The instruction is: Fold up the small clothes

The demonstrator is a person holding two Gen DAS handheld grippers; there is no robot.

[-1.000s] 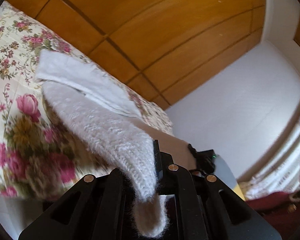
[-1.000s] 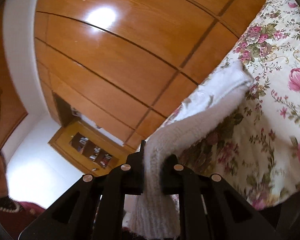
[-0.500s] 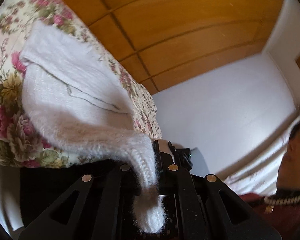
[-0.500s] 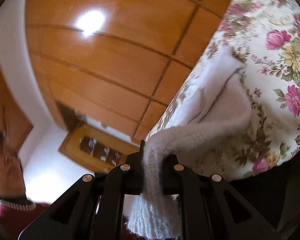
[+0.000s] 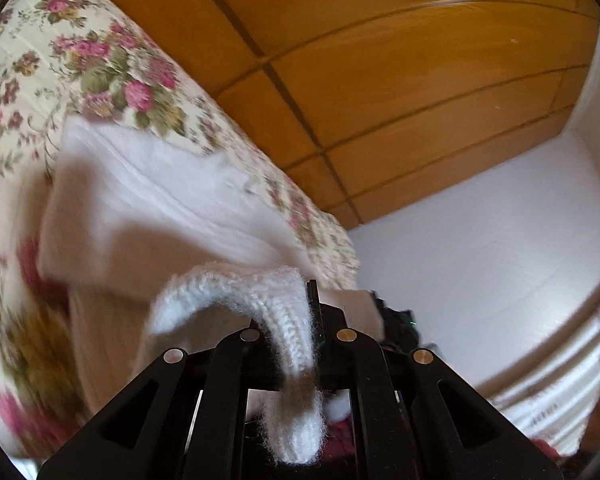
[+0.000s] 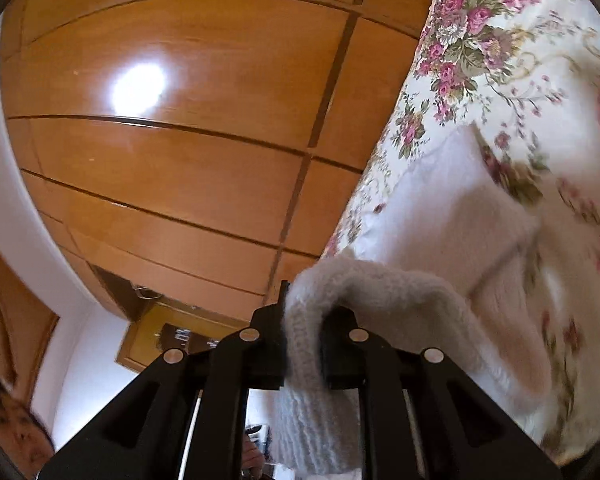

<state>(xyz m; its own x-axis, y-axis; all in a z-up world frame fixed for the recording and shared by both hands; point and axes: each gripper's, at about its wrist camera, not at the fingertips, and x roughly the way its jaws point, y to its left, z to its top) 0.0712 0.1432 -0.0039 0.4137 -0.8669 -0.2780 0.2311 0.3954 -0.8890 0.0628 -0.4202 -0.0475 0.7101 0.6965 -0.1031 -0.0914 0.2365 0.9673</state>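
Note:
A white fuzzy knitted garment (image 5: 148, 200) lies on a floral bedspread (image 5: 28, 80). My left gripper (image 5: 296, 320) is shut on one ribbed end of it, and the knit arches up out of the jaws and hangs below them. In the right wrist view the same garment (image 6: 452, 216) lies on the bedspread (image 6: 520, 40). My right gripper (image 6: 302, 320) is shut on its other ribbed end, which loops over the right finger. The part between the two held ends is folded back toward the far part.
A wooden panelled wardrobe (image 5: 380, 60) stands behind the bed, also in the right wrist view (image 6: 180, 140). A white wall (image 5: 480, 260) is at the right. A person's face (image 6: 16, 432) shows at the lower left of the right wrist view.
Both grippers have moved forward over the bed with the held ends. The garment now bends over on itself instead of stretching taut. Both views are blurred by motion.

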